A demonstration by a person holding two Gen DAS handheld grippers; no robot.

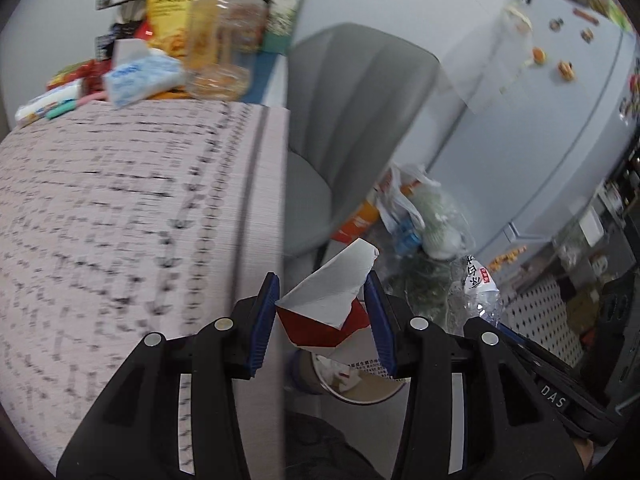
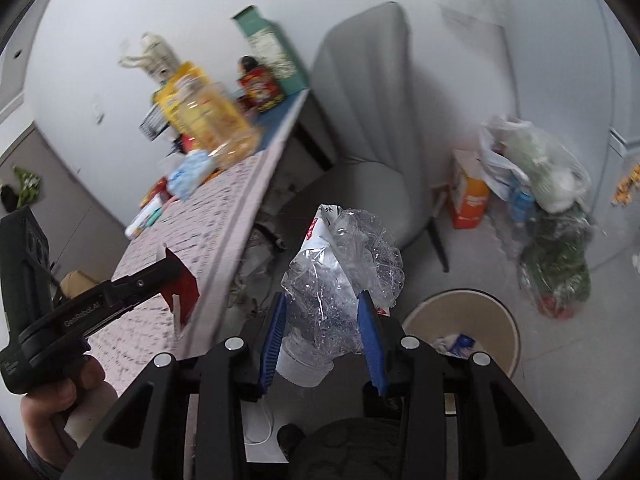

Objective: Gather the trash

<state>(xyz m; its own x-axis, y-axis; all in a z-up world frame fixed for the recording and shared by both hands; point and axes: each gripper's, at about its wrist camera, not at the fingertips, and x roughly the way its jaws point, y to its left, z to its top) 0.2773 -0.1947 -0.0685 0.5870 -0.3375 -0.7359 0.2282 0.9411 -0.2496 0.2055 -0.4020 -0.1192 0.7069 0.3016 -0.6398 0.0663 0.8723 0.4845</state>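
Note:
My left gripper (image 1: 325, 286) is shut on a crumpled red and white carton (image 1: 326, 308), held just past the table's edge above a round beige bin (image 1: 360, 394) on the floor. The bin holds some scraps. My right gripper (image 2: 322, 308) is shut on a crushed clear plastic bottle (image 2: 340, 264) with a white label, hanging left of the same bin (image 2: 464, 330). In the right wrist view the left gripper (image 2: 168, 276) shows at the left with the red carton (image 2: 184, 286), over the table edge. The bottle (image 1: 478, 288) shows at the right of the left wrist view.
A table with a patterned pink cloth (image 1: 132, 216) carries a large clear jar (image 1: 224, 40), a tissue pack (image 1: 140, 76) and snack packets. A grey chair (image 2: 372, 140) stands beside it. Filled plastic bags (image 2: 548, 208) and an orange box (image 2: 468, 196) sit on the floor by a fridge (image 1: 552, 92).

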